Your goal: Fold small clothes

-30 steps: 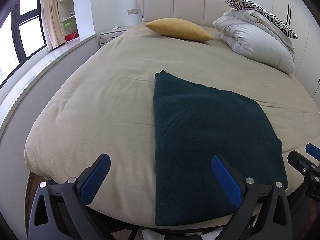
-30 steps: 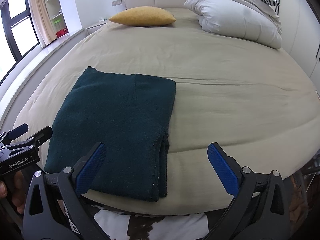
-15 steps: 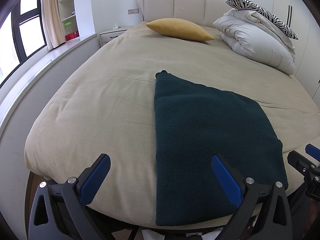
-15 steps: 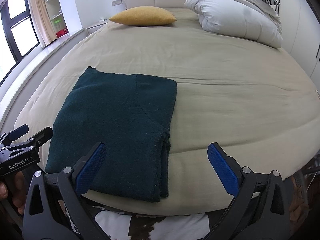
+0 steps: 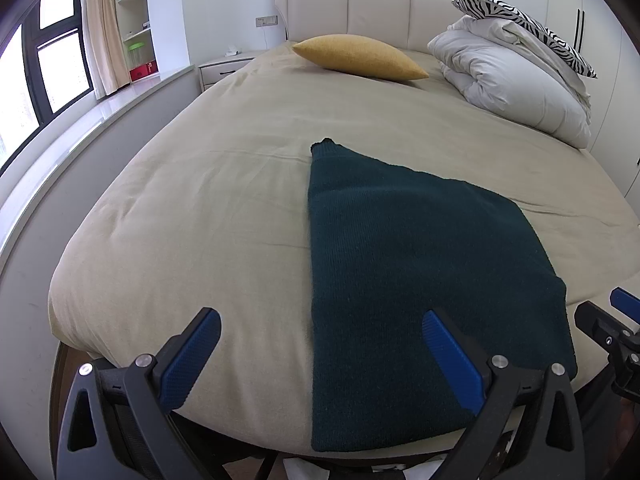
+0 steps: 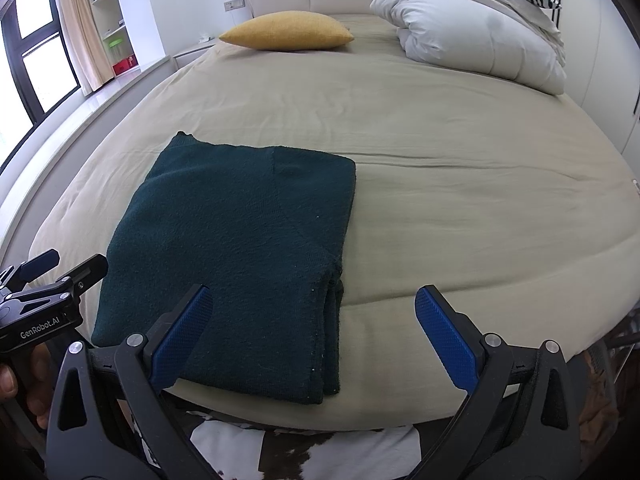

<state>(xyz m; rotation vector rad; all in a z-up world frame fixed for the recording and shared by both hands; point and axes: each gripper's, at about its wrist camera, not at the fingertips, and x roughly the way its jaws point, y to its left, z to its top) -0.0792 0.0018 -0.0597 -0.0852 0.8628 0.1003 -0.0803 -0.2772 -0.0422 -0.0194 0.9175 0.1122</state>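
left gripper (image 5: 320, 340) jaws wide apart, holding nothing, hovering off the bed's near edge. right gripper (image 6: 314, 318) same, spread and empty. dark green sweater (image 6: 240, 236) lies folded flat on the beige bed (image 6: 460, 208) near the front edge, layered edges on its right side. further back: yellow pillow (image 5: 358, 56), white duvet (image 5: 512, 88) w/ zebra pillow (image 5: 520, 20) on top.

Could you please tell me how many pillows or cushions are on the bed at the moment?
2: a yellow cushion near the headboard, and a zebra-print pillow atop the folded white duvet at the far right. Others may be hidden under the duvet.
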